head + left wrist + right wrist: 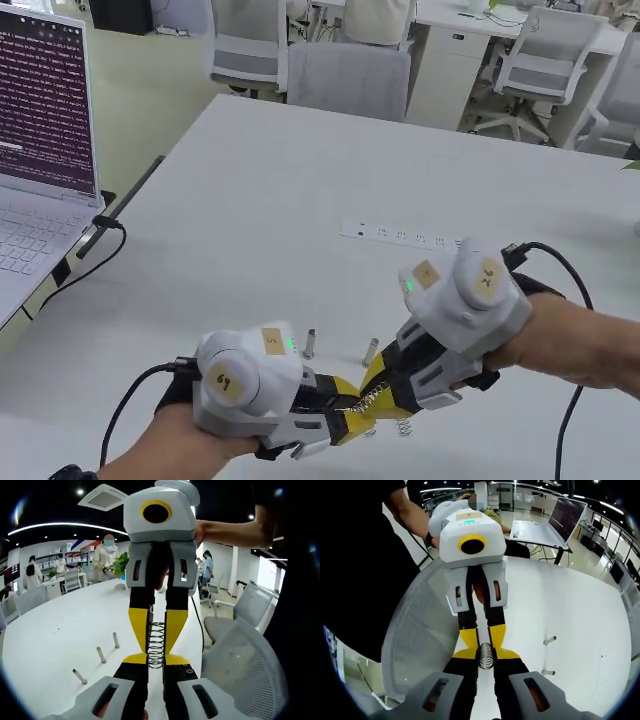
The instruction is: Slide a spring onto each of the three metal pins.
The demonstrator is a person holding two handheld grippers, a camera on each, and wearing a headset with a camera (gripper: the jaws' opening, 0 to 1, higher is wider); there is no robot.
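Observation:
My two grippers meet tip to tip low over the white table (270, 200). A small metal spring (363, 400) is pinched between both pairs of yellow fingertips. In the left gripper view the spring (156, 645) stands upright between my left gripper (156, 659) and my right gripper (157, 630), which comes down from above. In the right gripper view the spring (486, 656) sits at my right gripper (486, 654). Three metal pins (101, 654) stand upright on the table beside the grippers, and two pins (309, 343) appear just behind them. A second spring (405, 427) lies loose under the right gripper.
A white power strip (405, 237) lies at mid-table beyond the pins. An open laptop (40, 150) stands at the left edge with a black cable (90, 260) trailing from it. Office chairs (345, 75) line the far edge of the table.

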